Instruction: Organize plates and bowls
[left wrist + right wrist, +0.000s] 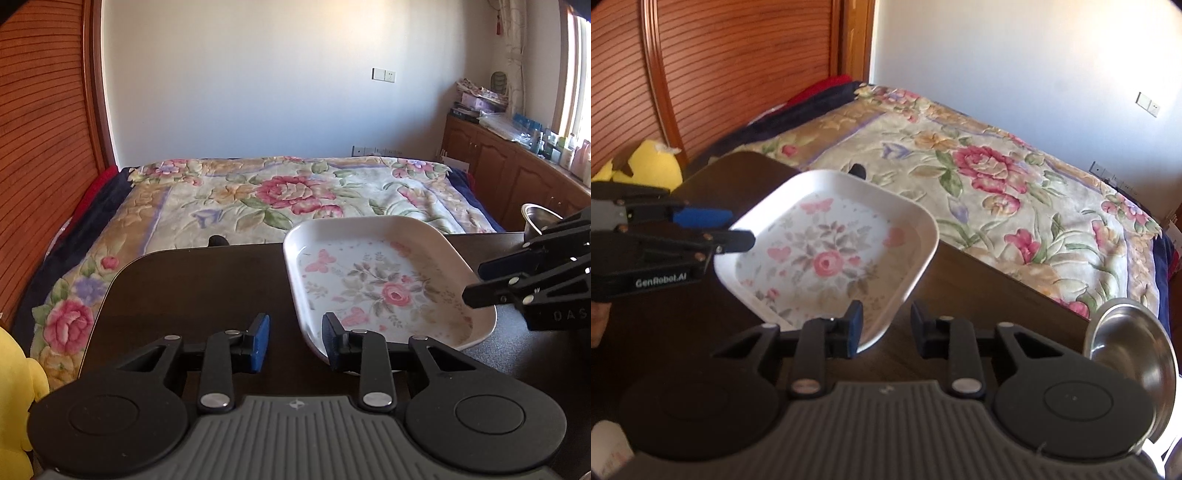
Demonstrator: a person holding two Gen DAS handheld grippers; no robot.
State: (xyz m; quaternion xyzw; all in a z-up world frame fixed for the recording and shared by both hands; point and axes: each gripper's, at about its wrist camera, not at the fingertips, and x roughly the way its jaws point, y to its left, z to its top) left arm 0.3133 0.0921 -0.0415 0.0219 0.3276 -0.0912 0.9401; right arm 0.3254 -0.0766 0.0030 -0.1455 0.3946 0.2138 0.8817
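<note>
A white square plate (388,288) with a pink rose pattern lies on the dark wooden table (192,280). My left gripper (295,339) stands open at the plate's near-left rim, its right finger overlapping that rim. From the right, my right gripper (480,282) reaches over the plate's right edge. In the right wrist view the plate (827,258) fills the middle, and my right gripper (886,325) is open with the plate's near corner beside its left finger. The left gripper (738,227) hovers at the plate's left side. A steel bowl (1134,343) stands to the right.
The steel bowl (535,218) sits at the table's far right. Beyond the table's far edge lies a bed with a floral blanket (280,192). A yellow plush toy (657,166) sits left, and wooden cabinets (509,173) line the right wall.
</note>
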